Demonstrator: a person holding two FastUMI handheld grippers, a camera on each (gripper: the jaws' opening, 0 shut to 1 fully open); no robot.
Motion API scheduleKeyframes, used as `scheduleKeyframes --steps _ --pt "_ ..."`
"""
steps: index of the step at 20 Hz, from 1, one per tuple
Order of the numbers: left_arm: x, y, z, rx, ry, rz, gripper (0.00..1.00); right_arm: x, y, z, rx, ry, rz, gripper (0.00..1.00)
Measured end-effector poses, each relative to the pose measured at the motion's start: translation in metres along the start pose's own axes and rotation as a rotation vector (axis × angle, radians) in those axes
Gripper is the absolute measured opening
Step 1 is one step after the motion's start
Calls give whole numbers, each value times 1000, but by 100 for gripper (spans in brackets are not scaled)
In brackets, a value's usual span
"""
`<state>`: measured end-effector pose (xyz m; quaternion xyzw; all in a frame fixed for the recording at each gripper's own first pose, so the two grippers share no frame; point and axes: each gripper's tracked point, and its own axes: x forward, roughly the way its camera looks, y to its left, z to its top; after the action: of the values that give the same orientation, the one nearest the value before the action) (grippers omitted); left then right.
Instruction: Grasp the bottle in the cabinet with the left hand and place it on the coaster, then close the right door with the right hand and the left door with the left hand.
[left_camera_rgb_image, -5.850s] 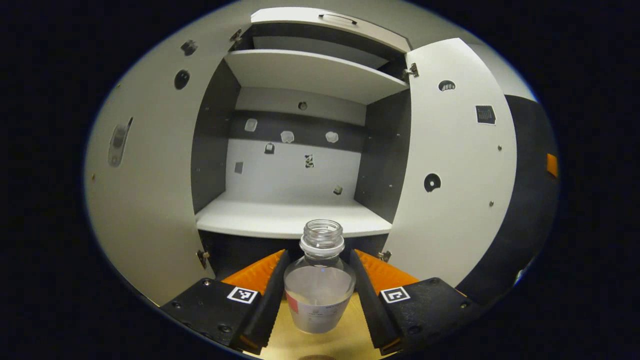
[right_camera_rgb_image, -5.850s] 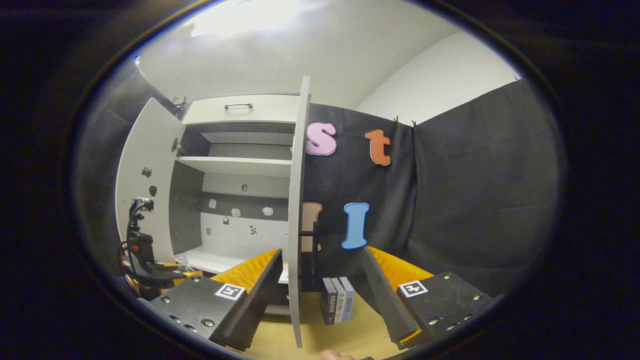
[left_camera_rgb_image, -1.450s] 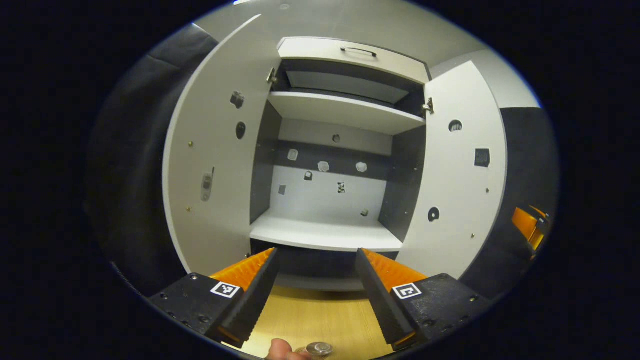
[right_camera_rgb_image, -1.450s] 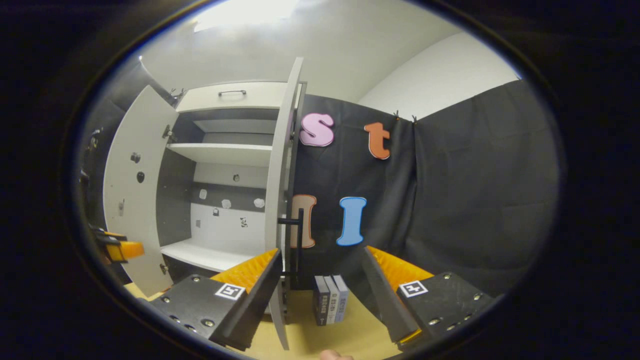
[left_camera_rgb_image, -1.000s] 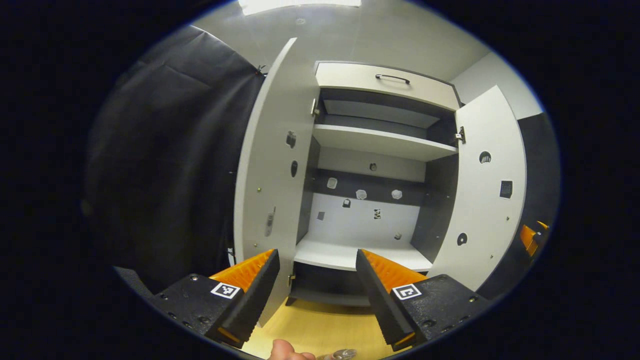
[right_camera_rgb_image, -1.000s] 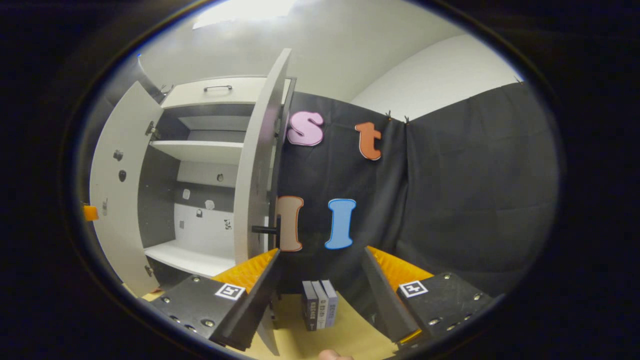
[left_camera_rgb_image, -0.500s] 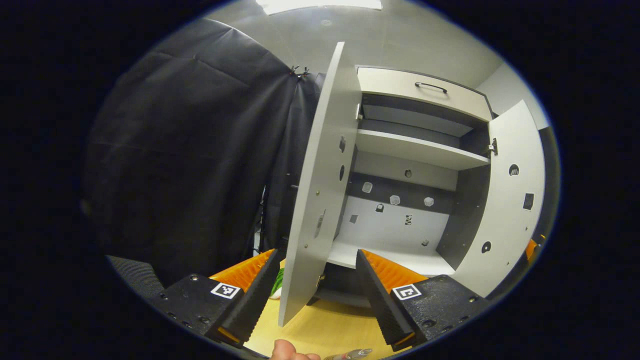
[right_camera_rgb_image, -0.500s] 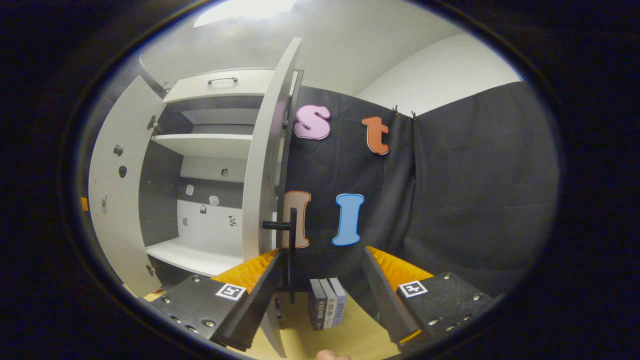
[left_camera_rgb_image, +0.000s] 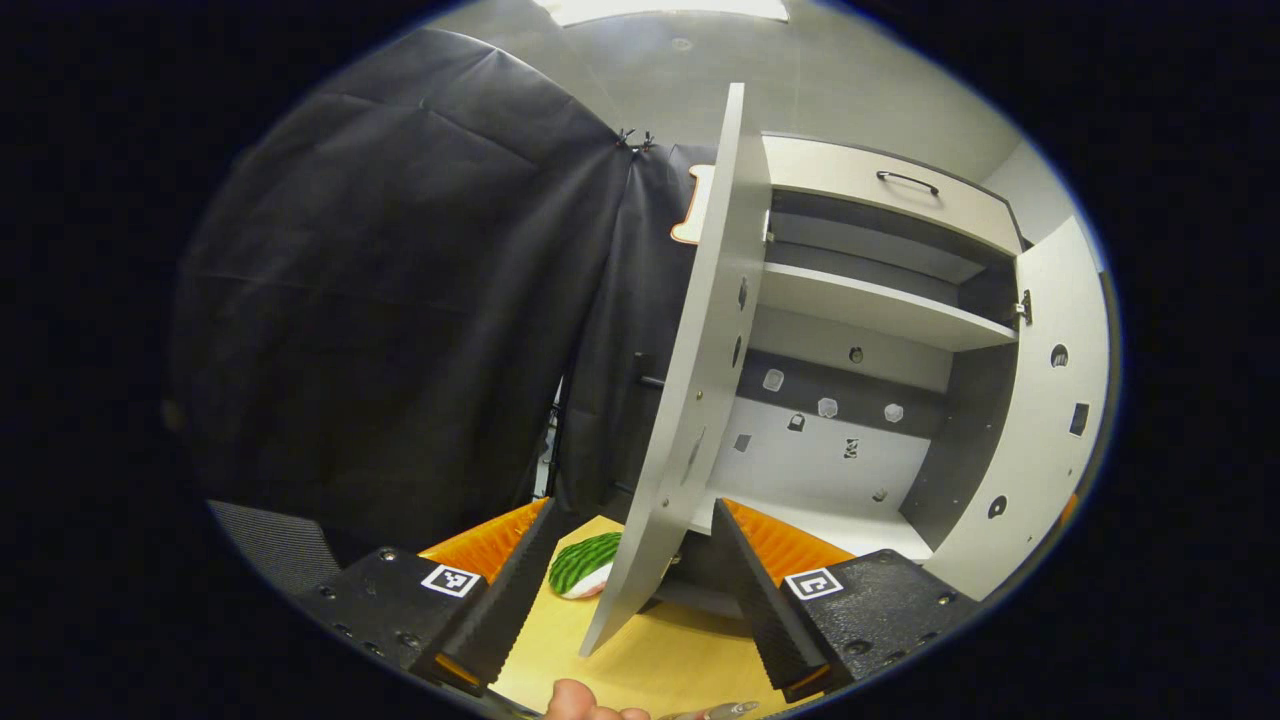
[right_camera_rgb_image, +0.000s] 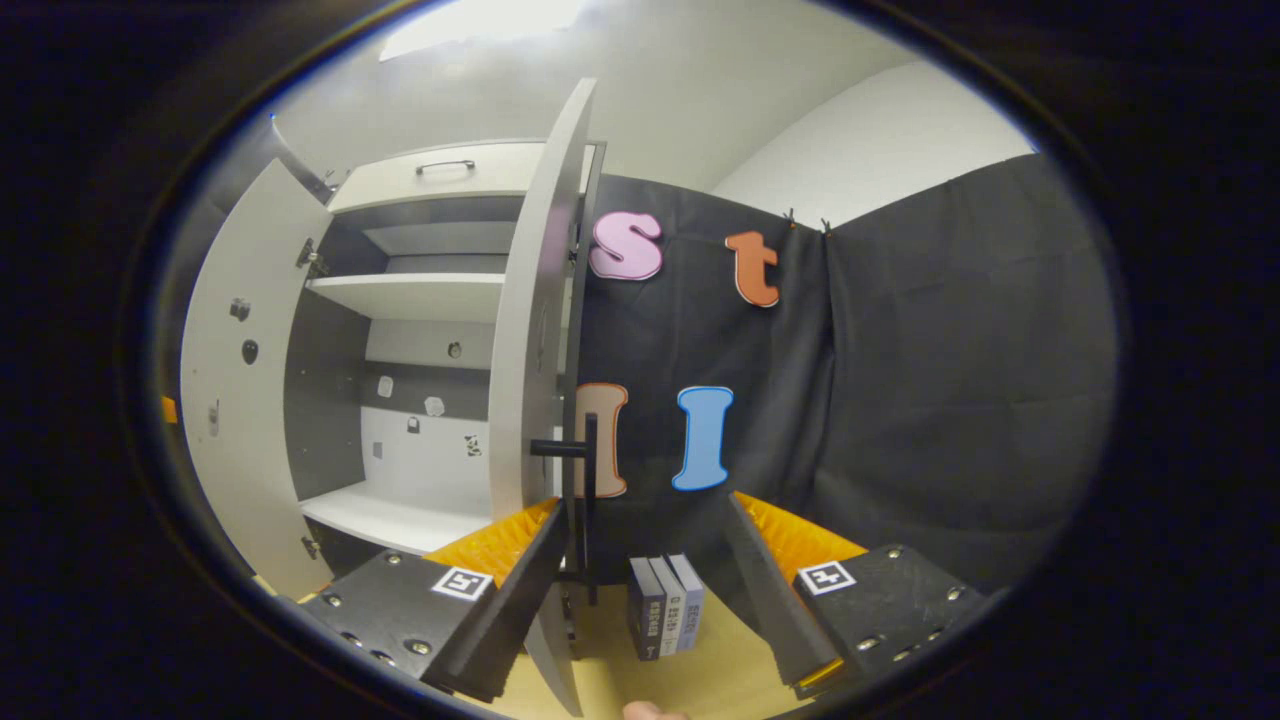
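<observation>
Doors stood open because I had both tools released and empty: left gripper (left_camera_rgb_image: 630, 580) straddled the left door (left_camera_rgb_image: 690, 400) edge-on, right gripper (right_camera_rgb_image: 640, 590) sat beside the right door (right_camera_rgb_image: 525, 380) handle (right_camera_rgb_image: 585, 500); the bottle's (left_camera_rgb_image: 715, 711) rim showed at the tabletop's (left_camera_rgb_image: 680, 655) near edge.

Light came from a ceiling panel (left_camera_rgb_image: 665, 8) overhead, glaring white at the top of both my views. Cabinet (right_camera_rgb_image: 420, 340) recesses lay shadowed. Fisheye bent edges hard; focus stayed sharp.
</observation>
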<state>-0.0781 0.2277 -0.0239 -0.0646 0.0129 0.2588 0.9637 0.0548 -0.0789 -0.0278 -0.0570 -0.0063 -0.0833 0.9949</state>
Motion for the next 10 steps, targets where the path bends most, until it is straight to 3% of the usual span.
scheduleKeyframes --steps 6,10 --pt "2 -1 -1 -2 -6 7 95 -2 13 -2 38 21 31 95" --pt "-2 -2 1 -6 -13 5 95 -6 41 -2 60 28 99 95"
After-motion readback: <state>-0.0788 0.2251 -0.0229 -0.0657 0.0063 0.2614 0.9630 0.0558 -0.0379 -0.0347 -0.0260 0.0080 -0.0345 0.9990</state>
